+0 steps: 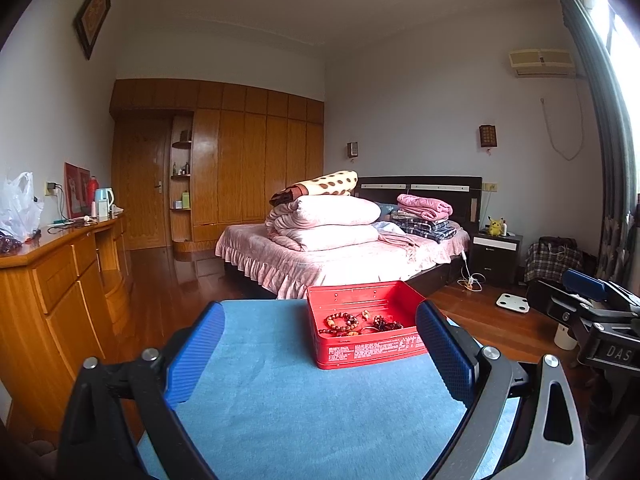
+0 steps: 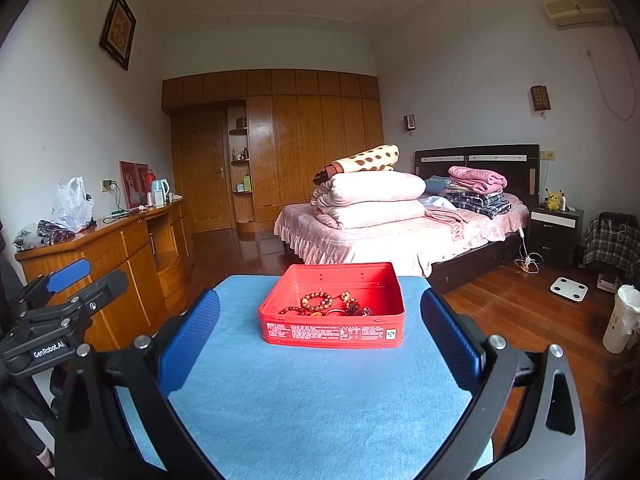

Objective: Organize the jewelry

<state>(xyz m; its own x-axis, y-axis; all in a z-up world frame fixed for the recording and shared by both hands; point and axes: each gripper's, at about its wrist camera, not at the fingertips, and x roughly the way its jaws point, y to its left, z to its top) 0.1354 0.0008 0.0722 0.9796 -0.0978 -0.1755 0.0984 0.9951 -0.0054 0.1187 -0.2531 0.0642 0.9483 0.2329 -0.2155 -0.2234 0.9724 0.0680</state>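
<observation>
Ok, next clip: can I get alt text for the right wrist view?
An open red tin holding beaded bracelets sits on a blue mat, framed by the open, empty right tool. The left tool shows at the left edge, off the mat. Behind are a bed and wardrobe.

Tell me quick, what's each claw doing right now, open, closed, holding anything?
Left claw: open, holding nothing, above the blue cloth.
Right claw: open, holding nothing, facing the red tin.
</observation>
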